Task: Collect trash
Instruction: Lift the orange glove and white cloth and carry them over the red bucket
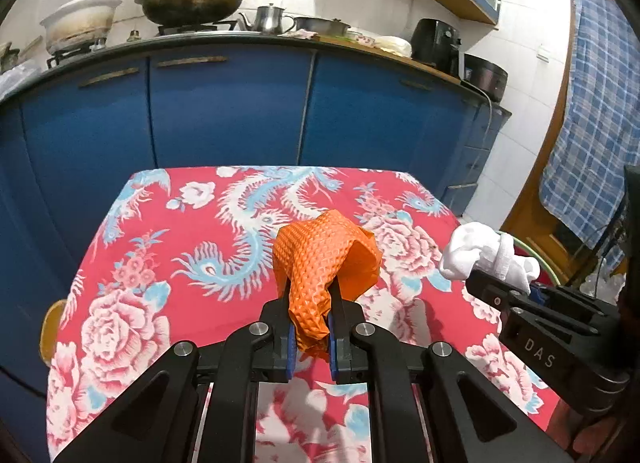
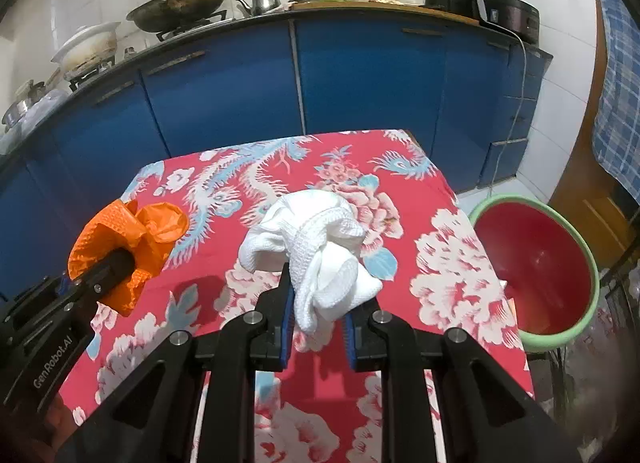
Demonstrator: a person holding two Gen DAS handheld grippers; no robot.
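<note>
My left gripper [image 1: 312, 295] is shut on a crumpled orange textured wrapper [image 1: 324, 259], held above the red floral tablecloth [image 1: 160, 263]. From the right wrist view the same orange wrapper [image 2: 124, 251] shows at the left, bunched around the left gripper's fingers [image 2: 114, 265]. My right gripper [image 2: 316, 291] is shut on a wad of white cloth-like paper [image 2: 316, 251], also lifted over the table. In the left wrist view that white wad [image 1: 484, 255] hangs at the right, clamped by the right gripper's fingers [image 1: 492, 287].
A red basin with a green rim [image 2: 536, 267] stands off the table's right edge. Blue cabinets [image 1: 224, 111] run behind the table, with a wok [image 1: 190, 3], pots and a kettle [image 1: 270, 19] on the counter. A blue checked cloth [image 1: 596, 111] hangs at the right.
</note>
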